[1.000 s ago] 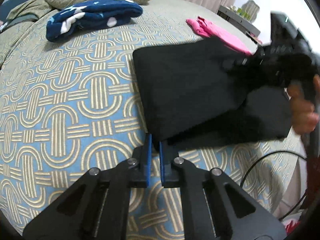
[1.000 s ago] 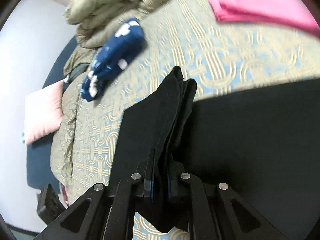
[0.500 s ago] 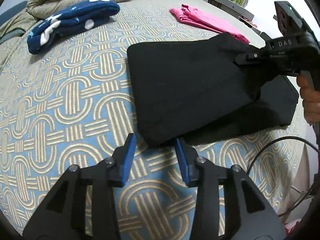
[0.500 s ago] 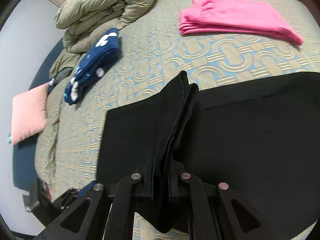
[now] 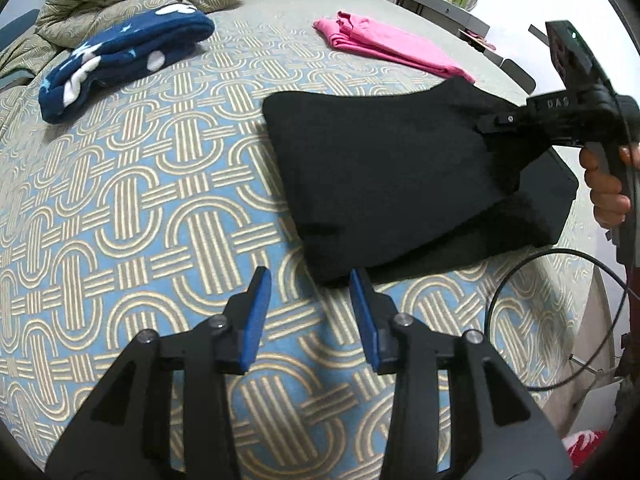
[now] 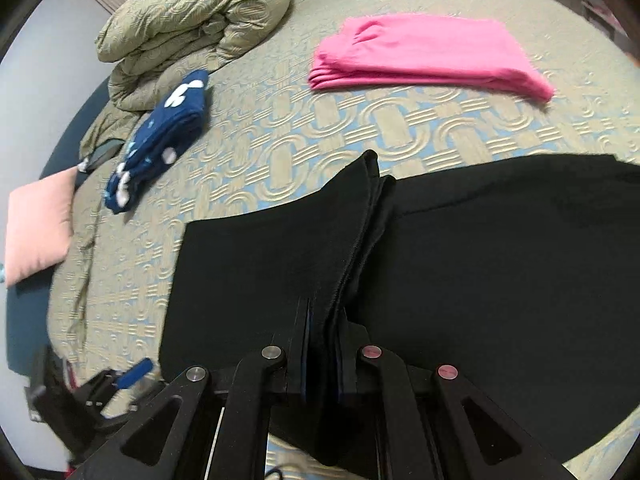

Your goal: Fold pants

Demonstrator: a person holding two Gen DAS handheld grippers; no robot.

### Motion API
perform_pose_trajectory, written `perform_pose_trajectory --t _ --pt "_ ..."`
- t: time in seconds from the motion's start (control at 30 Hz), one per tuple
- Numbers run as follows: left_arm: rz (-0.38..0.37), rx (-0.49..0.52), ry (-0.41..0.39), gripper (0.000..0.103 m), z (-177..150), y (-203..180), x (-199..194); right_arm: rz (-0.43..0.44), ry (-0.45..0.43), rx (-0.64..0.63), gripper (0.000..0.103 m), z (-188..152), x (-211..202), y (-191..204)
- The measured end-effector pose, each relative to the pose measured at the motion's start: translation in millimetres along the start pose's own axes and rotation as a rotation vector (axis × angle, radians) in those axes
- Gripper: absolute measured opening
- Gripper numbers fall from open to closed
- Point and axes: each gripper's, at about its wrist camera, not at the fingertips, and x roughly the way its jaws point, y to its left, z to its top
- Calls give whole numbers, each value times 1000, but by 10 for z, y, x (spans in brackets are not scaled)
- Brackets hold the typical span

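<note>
Black pants (image 5: 380, 168) lie folded on the patterned bedspread (image 5: 132, 208). My right gripper (image 6: 322, 312) is shut on a bunched edge of the pants (image 6: 500, 260) and holds the top layer's right end slightly raised. The left wrist view shows this right gripper (image 5: 492, 124) held by a hand (image 5: 604, 196). Just short of the near corner of the pants, my left gripper (image 5: 309, 280) stands open with only bedspread between its blue pads (image 5: 256, 312). It is blurred at the lower left of the right wrist view, left gripper (image 6: 136, 372).
A folded pink garment (image 5: 388, 48) lies beyond the pants. A navy garment with white shapes (image 5: 120, 60) and a rolled olive quilt (image 6: 192, 32) sit at the far left. A pink cushion (image 6: 36, 232) is at the left edge. A black cable (image 5: 540, 280) loops off the bed's right side.
My left gripper let go of the pants' near corner, opened and backed away a little. The right gripper kept its grip and shifted with the raised edge.
</note>
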Motion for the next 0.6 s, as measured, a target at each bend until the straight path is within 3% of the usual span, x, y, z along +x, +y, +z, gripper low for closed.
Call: perform_pose_trajectory --t 0.17,0.33,0.6 --pt "-9 -31 6 43 47 51 16 -46 -1 -42 8 52 -3 -214" --pt "-32 -48 21 43 71 47 59 -51 46 8 9 -36 145 -445" --pt "-60 -13 78 43 81 -117 277 -39 -4 31 9 -89 -4 -494"
